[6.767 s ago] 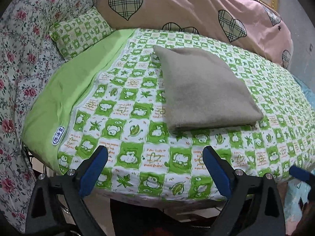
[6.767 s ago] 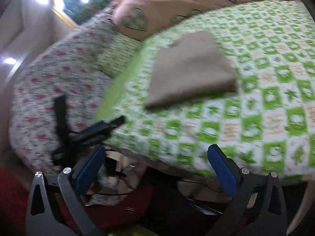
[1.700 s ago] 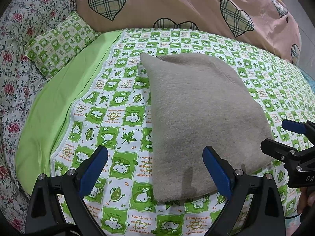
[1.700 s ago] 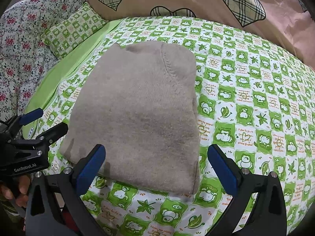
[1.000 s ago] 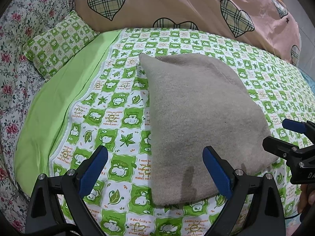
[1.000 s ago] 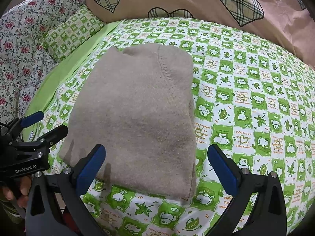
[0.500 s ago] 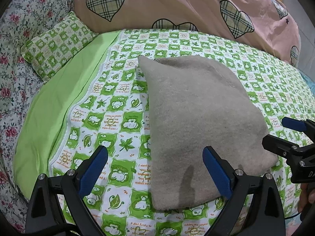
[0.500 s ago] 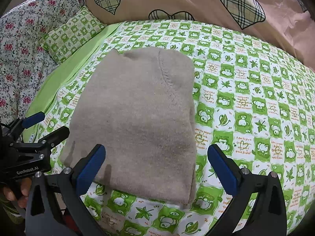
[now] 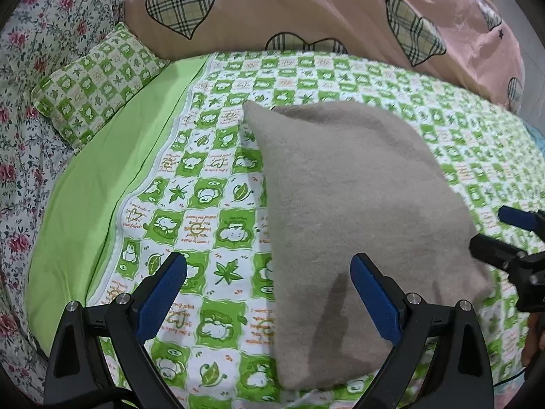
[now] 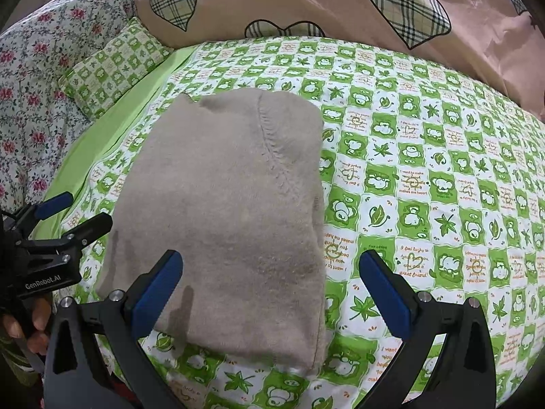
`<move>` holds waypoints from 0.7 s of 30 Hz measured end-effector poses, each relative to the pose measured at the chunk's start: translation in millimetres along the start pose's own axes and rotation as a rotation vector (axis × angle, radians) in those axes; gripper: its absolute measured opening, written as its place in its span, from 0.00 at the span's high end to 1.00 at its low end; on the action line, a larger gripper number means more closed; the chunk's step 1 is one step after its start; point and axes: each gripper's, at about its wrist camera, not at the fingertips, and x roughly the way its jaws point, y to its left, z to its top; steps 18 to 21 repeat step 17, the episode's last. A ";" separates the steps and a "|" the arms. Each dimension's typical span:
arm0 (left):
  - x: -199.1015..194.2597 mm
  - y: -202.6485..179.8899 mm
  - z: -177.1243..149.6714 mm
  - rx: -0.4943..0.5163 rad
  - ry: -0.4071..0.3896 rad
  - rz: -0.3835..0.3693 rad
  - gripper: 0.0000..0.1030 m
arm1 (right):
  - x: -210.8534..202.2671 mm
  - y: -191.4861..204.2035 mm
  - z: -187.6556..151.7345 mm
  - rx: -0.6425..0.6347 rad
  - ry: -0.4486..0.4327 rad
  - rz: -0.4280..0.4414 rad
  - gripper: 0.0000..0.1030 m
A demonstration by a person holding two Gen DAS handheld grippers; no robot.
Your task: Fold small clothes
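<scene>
Lying flat on the green-checked sheet (image 10: 425, 184) of a bed, the sweater (image 10: 231, 211) is showing as a compact beige rectangle, apparently already folded at least once: no sleeves are sticking out, a knitted seam is running down its upper face, and a doubled edge is showing along its right side in the right wrist view. How many layers are stacked inside cannot be told. Judging from this, the folding is looking far along, with at most one more halving, or only a squaring-up, still to be done. The sweater is sitting near the near edge of the bed, with a small green-checked pillow (image 9: 98, 85) far to its left and a pink heart-print duvet (image 9: 323, 17) lying beyond it at the far side. The left gripper (image 9: 269, 293) is hovering wide open over the near left corner of the sweater, its right blue pad above the fabric and its left pad above bare sheet; whether either is touching cannot be told. The right gripper (image 10: 269, 289) is likewise standing wide open, straddling the near right corner, holding nothing. Each gripper is appearing at the edge of the other's view, so both are positioned at the near edge, one per corner.
</scene>
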 end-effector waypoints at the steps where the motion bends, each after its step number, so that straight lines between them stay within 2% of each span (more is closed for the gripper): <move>1: 1.2 2.1 -0.1 -0.006 0.003 0.003 0.06 | 1.7 -0.7 0.7 0.004 -0.001 -0.005 0.00; 10: 1.8 13.1 4.8 -0.027 0.000 0.012 0.06 | 7.3 0.7 4.5 0.018 -0.012 0.007 0.00; 21: 13.1 3.1 10.0 -0.022 -0.001 -0.007 0.06 | 14.0 -3.7 7.4 0.041 -0.014 0.010 0.00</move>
